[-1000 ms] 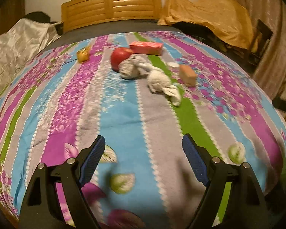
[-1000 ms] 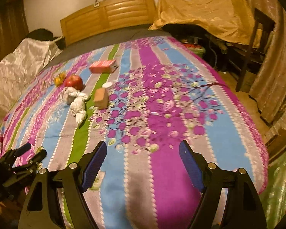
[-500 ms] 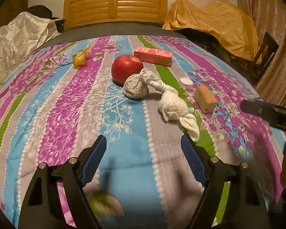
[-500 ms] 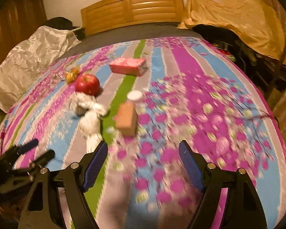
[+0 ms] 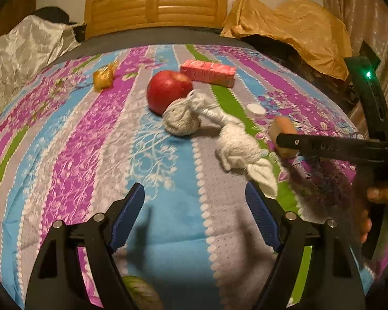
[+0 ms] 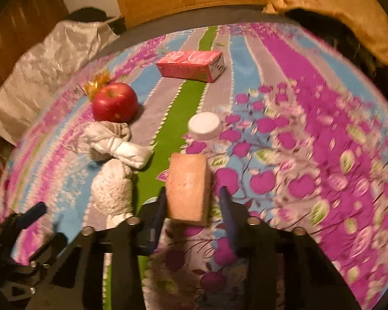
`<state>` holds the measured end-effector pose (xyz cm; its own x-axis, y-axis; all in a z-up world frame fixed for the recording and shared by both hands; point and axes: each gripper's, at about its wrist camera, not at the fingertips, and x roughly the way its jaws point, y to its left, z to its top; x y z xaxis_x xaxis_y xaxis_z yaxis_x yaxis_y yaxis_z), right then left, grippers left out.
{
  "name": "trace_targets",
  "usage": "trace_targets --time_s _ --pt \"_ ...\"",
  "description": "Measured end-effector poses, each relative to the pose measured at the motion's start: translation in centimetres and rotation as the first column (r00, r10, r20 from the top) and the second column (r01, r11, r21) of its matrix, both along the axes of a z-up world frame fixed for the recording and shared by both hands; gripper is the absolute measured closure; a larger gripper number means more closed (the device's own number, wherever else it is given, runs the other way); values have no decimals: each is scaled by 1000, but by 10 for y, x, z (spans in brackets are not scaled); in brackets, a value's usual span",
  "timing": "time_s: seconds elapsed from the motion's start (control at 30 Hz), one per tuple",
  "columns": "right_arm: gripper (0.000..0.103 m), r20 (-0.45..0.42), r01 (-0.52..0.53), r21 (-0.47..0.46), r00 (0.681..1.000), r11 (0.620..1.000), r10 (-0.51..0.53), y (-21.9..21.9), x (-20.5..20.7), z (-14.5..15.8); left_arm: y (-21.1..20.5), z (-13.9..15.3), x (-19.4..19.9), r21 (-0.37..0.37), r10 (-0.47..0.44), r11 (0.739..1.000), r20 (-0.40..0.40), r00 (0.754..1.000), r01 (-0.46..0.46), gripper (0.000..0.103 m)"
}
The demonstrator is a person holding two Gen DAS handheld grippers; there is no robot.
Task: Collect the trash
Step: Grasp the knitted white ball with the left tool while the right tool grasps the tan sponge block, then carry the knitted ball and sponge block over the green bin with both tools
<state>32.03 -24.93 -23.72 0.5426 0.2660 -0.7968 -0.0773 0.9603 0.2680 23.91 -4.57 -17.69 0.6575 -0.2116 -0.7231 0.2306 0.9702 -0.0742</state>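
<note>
A tan-orange block (image 6: 187, 186) lies on the striped floral bedspread (image 6: 310, 90). My right gripper (image 6: 192, 192) straddles the block and its jaws are closing; the left pad is at the block's side, the right pad a small gap away. In the left wrist view one right gripper finger (image 5: 310, 143) crosses in front of the block (image 5: 282, 129). My left gripper (image 5: 194, 188) hangs open over bare bedspread, nothing between its pads. Further up lie a white cap (image 6: 204, 125), a red apple (image 6: 115, 102), a pink carton (image 6: 191, 66), a yellow wrapper (image 5: 103, 77) and knotted white cloth (image 5: 183, 118).
A wooden headboard (image 5: 155, 7) stands at the far end. A silvery blanket (image 5: 25, 49) is heaped at the left, a mustard cloth (image 5: 292, 23) at the right. A hand (image 5: 382, 196) holds the right gripper at the bed's right edge.
My right gripper has moved forward and down onto the tan block and its jaws have narrowed around it. The left gripper crept closer to the knotted cloth, still open.
</note>
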Motion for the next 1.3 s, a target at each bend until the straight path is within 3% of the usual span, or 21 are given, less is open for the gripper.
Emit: trace_targets --time_s 0.13,0.37,0.6,0.77,0.83,0.87,0.9,0.97,1.07,1.3 --pt "76 28 10 41 1000 999 -11 -6 -10 7 -14 3 5 -2 -28 1000 17 999 28 26" --pt "77 121 134 164 980 977 -155 -60 -57 59 -18 5 20 -47 -17 999 0 1000 17 26" --pt "76 201 344 174 905 923 -375 -152 -135 122 -29 3 39 -97 -52 994 -26 998 50 26" --pt "76 244 412 135 868 901 -433 -182 -170 145 -49 -7 60 -141 -67 988 -77 995 56 23" --pt "76 242 410 137 869 902 -431 -184 -174 146 -60 -17 68 -127 -72 990 -110 991 58 23" --pt "76 241 407 134 871 904 -428 -184 -177 145 -63 -24 70 -114 -73 992 -131 989 59 29" --pt "76 237 399 129 876 908 -419 -180 -177 143 -64 -28 73 -99 -64 994 -147 987 49 45" --pt "76 228 383 137 885 913 -406 -175 -178 140 -58 -27 70 -100 -33 995 -134 990 19 61" --pt "76 211 356 144 901 923 -380 -162 -172 131 -40 -22 58 -143 -32 990 -130 991 13 64" --pt "76 152 236 173 953 956 -263 -105 -159 104 -1 -12 4 -80 -16 997 -135 991 5 65"
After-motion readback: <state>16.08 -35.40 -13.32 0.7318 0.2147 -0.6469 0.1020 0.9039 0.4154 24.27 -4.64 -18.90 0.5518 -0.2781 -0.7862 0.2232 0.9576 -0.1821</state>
